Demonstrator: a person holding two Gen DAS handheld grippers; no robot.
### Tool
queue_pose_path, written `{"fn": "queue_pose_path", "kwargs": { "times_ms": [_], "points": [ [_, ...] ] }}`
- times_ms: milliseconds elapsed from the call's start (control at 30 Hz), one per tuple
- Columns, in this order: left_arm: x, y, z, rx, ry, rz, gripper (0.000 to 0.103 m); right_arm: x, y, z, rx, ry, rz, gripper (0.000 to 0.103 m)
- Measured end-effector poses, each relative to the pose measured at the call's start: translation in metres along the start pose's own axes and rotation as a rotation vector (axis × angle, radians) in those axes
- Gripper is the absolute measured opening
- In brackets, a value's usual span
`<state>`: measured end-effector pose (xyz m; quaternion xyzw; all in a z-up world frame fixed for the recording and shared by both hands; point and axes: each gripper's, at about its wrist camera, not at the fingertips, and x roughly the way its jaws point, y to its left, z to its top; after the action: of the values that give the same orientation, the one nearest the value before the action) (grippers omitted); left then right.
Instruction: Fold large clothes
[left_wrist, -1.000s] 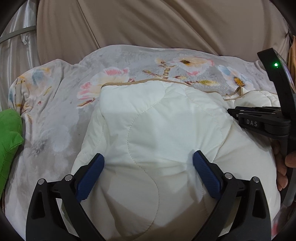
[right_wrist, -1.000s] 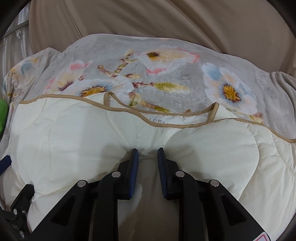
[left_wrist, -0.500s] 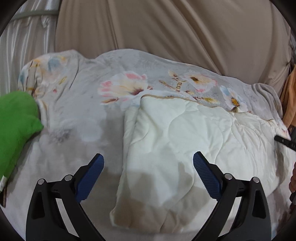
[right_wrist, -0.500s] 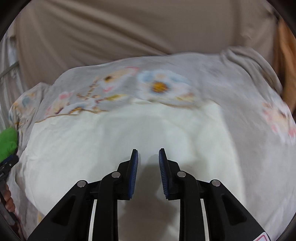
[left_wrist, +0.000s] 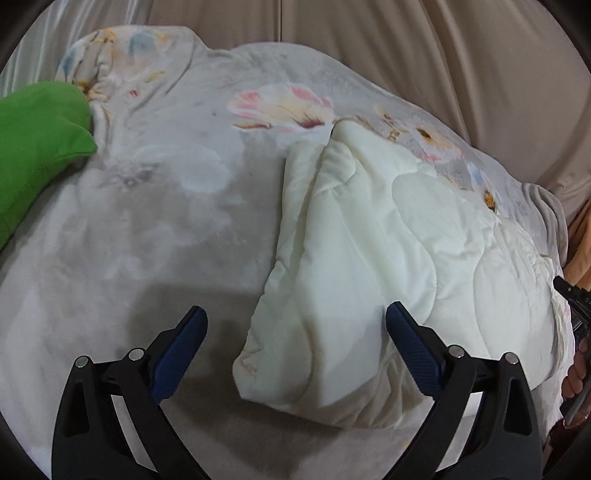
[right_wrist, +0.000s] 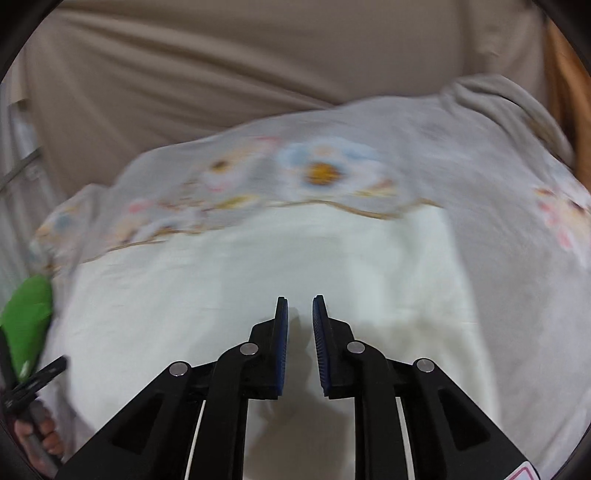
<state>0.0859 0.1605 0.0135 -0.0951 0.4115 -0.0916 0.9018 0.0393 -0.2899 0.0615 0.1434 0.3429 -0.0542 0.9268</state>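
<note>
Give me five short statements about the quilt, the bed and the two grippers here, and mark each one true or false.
1. The cream quilt lies folded on the flowered sheet. True.
2. The left gripper is clamped on the quilt. False: its jaws stand wide open, with the quilt's lower corner lying below them, ungripped.
3. A green cloth lies at the left edge of the bed. True.
4. The right gripper holds a fold of the quilt. False: its jaws are narrow and closing, with nothing between them.
5. The quilt is bright red. False: it is cream, with a tan trim along its far edge.
</note>
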Motion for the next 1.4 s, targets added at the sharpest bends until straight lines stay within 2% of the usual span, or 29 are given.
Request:
{"fn": "queue_pose_path", "kwargs": {
  "times_ms": [133,167,233,367,600,667,733,800,833,933,1000,1167,1267,1333,1400],
  "points": [
    [0.002,-0.006,-0.005,-0.014,0.047,-0.104,0.098,0.031,0.07,-0.002,-0.126,0.102,0.119,0.017],
    [0.006,-0.009,-0.007,-0.015,0.05,-0.078,0.098,0.042,0.08,-0.005,-0.147,0.125,0.123,0.017],
    [0.014,-0.011,-0.012,-0.02,0.055,-0.071,0.098,0.069,0.097,-0.01,-0.183,0.179,0.109,0.016],
    [0.026,-0.009,-0.006,-0.078,0.053,-0.102,0.098,0.106,0.103,-0.01,-0.184,0.211,0.099,0.012],
    [0.047,-0.023,0.017,-0.084,0.057,-0.096,0.098,0.124,0.097,-0.001,-0.152,0.211,0.138,0.004],
    [0.047,-0.031,0.022,-0.063,0.055,-0.11,0.087,0.124,0.099,-0.002,-0.164,0.198,0.132,0.004],
    [0.036,-0.043,0.028,-0.029,0.031,-0.118,0.053,0.124,0.1,-0.003,-0.177,0.187,0.124,0.004],
    [0.018,-0.052,0.036,-0.011,-0.015,-0.11,0.029,0.123,0.1,-0.003,-0.18,0.179,0.123,0.004],
    [0.008,-0.056,0.039,-0.012,-0.032,-0.135,0.025,0.122,0.1,-0.003,-0.179,0.173,0.126,0.005],
    [-0.031,-0.075,0.05,0.019,-0.115,-0.199,0.021,0.104,0.096,-0.005,-0.156,0.145,0.112,0.007],
    [-0.059,-0.094,0.053,0.058,-0.161,-0.26,0.02,0.08,0.091,-0.009,-0.139,0.127,0.141,0.015],
    [-0.1,-0.158,0.051,0.198,-0.238,-0.341,0.02,0.014,0.062,-0.041,-0.116,0.106,0.194,0.015],
    [-0.103,-0.194,0.045,0.249,-0.24,-0.379,0.02,0.003,0.049,-0.071,-0.1,0.142,0.238,0.015],
    [-0.099,-0.218,0.039,0.271,-0.227,-0.398,0.02,0.012,0.046,-0.088,-0.097,0.178,0.248,0.015],
    [-0.094,-0.241,0.031,0.292,-0.212,-0.407,0.02,0.019,0.046,-0.097,-0.09,0.173,0.252,0.012]
  ]
}}
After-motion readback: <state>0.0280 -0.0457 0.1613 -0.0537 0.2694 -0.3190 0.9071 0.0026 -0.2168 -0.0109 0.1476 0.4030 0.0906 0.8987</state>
